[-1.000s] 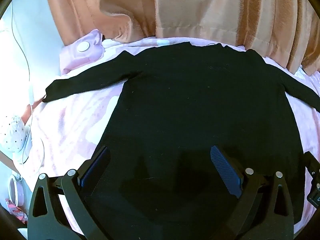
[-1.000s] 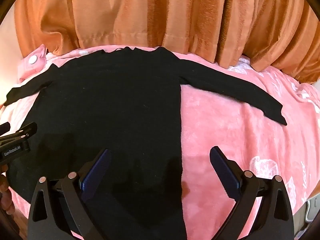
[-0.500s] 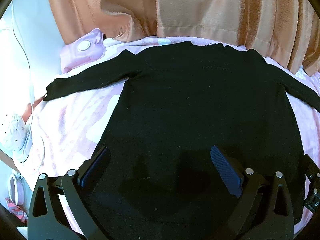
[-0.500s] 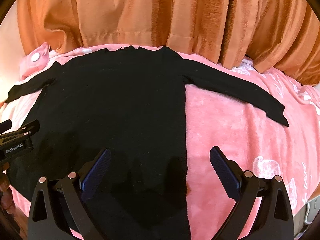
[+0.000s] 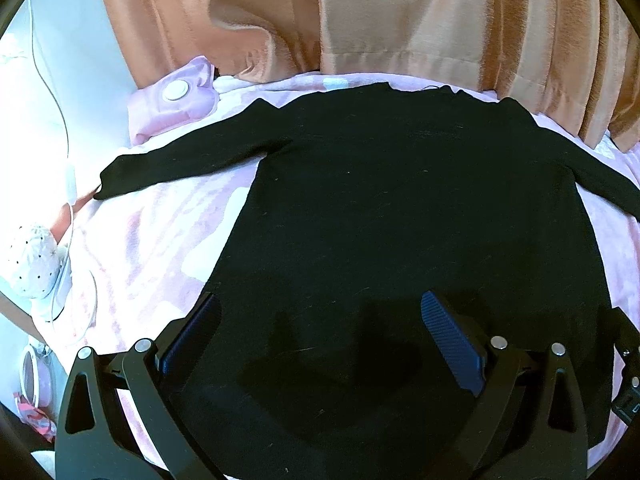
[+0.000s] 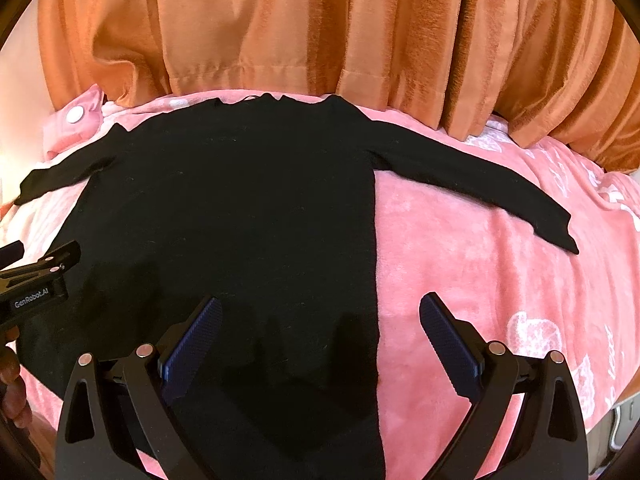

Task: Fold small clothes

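Note:
A black long-sleeved top (image 5: 400,208) (image 6: 240,208) lies flat on a pink blanket (image 6: 480,280), neck toward the curtain, both sleeves spread outward. My left gripper (image 5: 320,328) hovers open above the lower left part of the body, its left finger near the garment's left edge. My right gripper (image 6: 318,328) is open over the lower right side, straddling the right side seam, with its right finger over bare blanket. Neither holds cloth. The left gripper's tool (image 6: 36,280) shows at the left edge of the right wrist view, with a hand (image 6: 12,384) below it.
An orange curtain (image 6: 320,28) hangs along the far side of the bed. A pink pillow with a white button (image 5: 176,100) lies at the far left corner. A white cable (image 5: 68,208), a spotted white object (image 5: 34,260) and small items sit off the bed's left edge.
Both views have shifted slightly; the top sits a little lower and farther right in the right wrist view. Both grippers stay open and the garment has not moved.

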Demonstrator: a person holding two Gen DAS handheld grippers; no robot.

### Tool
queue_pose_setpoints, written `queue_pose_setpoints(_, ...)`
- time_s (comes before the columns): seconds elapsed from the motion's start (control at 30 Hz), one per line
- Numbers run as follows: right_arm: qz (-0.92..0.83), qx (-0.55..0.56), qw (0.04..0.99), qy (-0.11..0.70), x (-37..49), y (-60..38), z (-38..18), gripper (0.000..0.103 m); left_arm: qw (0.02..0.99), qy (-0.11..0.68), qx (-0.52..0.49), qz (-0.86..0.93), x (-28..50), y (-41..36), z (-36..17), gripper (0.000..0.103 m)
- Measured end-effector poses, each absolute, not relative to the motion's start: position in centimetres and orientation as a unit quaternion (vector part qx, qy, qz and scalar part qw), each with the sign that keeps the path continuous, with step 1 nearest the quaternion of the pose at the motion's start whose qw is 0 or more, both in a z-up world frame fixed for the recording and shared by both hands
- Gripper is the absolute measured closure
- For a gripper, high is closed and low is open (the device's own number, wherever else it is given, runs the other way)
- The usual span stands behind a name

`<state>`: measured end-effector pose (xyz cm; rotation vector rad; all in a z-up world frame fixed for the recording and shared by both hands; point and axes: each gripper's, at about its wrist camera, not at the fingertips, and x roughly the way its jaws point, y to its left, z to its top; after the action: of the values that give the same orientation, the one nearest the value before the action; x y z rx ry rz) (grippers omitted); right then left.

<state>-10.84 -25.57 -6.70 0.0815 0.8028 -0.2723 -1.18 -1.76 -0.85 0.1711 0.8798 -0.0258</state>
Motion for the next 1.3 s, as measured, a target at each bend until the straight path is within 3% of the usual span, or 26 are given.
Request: queue_pose_setpoints(1.3, -0.136, 0.04, 0.909, 0.392, -10.61, -25.61, -6.63, 0.006, 0.901, 0.425, 0.084, -0.007, -1.06, -1.79, -0.84, 0.005)
